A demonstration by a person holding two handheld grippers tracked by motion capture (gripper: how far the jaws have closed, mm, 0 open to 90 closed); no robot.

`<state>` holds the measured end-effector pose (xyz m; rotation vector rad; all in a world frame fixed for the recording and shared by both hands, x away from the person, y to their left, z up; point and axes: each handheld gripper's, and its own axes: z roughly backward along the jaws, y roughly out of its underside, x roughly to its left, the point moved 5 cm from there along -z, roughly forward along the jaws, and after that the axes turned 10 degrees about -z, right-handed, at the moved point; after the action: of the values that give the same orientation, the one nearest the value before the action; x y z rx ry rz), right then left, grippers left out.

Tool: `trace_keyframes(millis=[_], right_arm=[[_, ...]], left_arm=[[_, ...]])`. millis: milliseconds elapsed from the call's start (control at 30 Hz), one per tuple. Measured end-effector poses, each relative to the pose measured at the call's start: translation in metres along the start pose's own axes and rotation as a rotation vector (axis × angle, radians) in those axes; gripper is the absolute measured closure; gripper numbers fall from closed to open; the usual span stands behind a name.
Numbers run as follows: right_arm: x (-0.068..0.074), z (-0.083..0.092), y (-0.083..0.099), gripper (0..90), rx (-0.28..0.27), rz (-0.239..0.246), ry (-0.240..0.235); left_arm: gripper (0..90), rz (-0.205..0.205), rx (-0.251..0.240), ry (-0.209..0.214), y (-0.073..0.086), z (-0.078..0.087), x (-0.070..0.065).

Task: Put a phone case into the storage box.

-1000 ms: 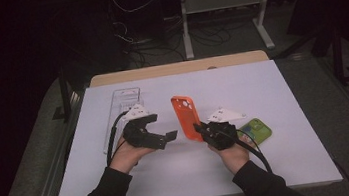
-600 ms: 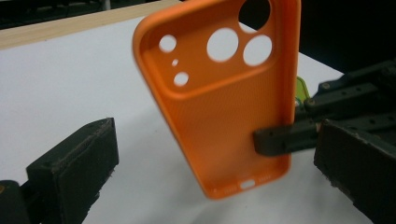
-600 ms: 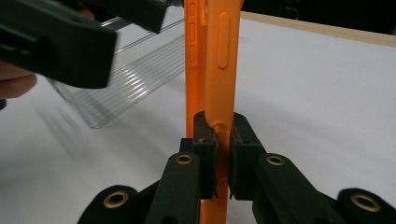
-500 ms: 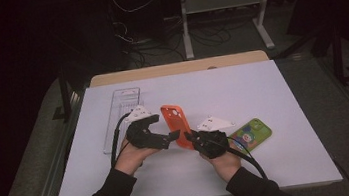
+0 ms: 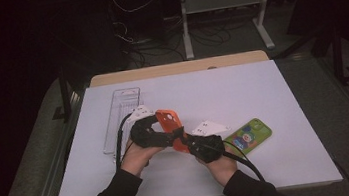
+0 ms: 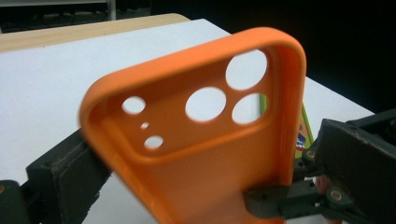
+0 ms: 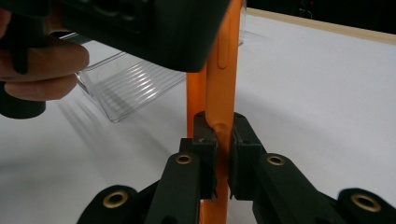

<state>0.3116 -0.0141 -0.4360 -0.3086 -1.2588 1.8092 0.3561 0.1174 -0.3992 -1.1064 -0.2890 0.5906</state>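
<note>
White table (image 5: 273,96) under dim light, a clear tray (image 5: 120,115) at far left. Right gripper (image 7: 218,140) fingers are clamped on the edge of the orange phone case (image 5: 170,126), lifted at centre. Left gripper (image 5: 165,138) fingers flank the case, apparently not yet pinching it. Green phone (image 5: 248,135) lies right.

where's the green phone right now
In the high view the green phone lies flat on the white table, just right of the right gripper, which pinches the orange phone case.
</note>
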Motion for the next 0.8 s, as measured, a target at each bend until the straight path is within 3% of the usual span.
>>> trace_keyframes(millis=[433, 767, 800], right_arm=[[0.0051, -0.0027, 0.0033, 81.2, 0.013, 0.006, -0.017], [0.0061, -0.0031, 0.0043, 81.2, 0.02, 0.014, -0.016], [0.0063, -0.0033, 0.0045, 81.1, 0.021, 0.015, -0.018]], left_arm=[[0.0, 0.019, -0.01, -0.009, 0.0008, 0.0002, 0.0011], [9.2, 0.03, -0.038, -0.013, 0.0007, 0.0038, 0.005], [10.9, 0.045, -0.044, -0.013, 0.0006, 0.0041, 0.005]])
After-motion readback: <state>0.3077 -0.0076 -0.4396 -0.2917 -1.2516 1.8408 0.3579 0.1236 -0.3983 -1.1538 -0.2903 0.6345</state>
